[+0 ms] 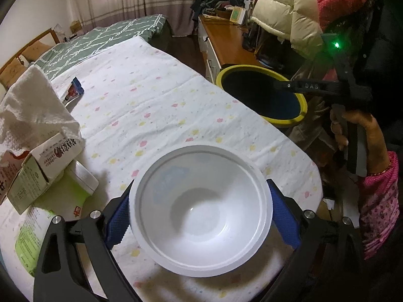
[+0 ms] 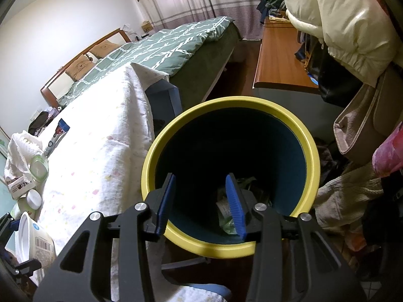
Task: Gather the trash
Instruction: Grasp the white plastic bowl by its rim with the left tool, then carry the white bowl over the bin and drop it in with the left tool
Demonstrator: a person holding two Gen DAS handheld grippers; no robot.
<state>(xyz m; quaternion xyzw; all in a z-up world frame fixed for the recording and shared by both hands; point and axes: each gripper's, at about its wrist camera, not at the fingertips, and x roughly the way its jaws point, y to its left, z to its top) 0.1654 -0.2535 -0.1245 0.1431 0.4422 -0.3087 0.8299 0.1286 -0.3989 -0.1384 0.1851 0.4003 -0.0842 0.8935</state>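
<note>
A: Entry. White bowl (image 1: 201,211) sits lower centre of the left wrist view, clamped across its rim between the blue pads (image 1: 117,222) of the left gripper (image 1: 200,216). Empty inside (a faint blue print shows through the wall).

B: And the right gripper (image 2: 202,205)?

A: Released, jaws apart, nothing between them. It hangs over the near rim of the yellow-rimmed bin (image 2: 313,156), centre of the right wrist view.

B: Step in hand?

A: My reading: carry the bowl to the bin. Keep the squeeze light, since thin plastic likely buckles. Lift it off the tablecloth (image 1: 156,95) before swinging toward the upper right of frame, and let go only once it is over the dark opening.

B: Bin contents?

A: Some crumpled wrappers (image 2: 226,216) at the bottom, greenish and white; otherwise mostly hollow.

B: Left on the table?

A: At the left edge: a small carton (image 1: 50,161), a white towel (image 1: 30,105), a tube (image 1: 74,91).
</note>
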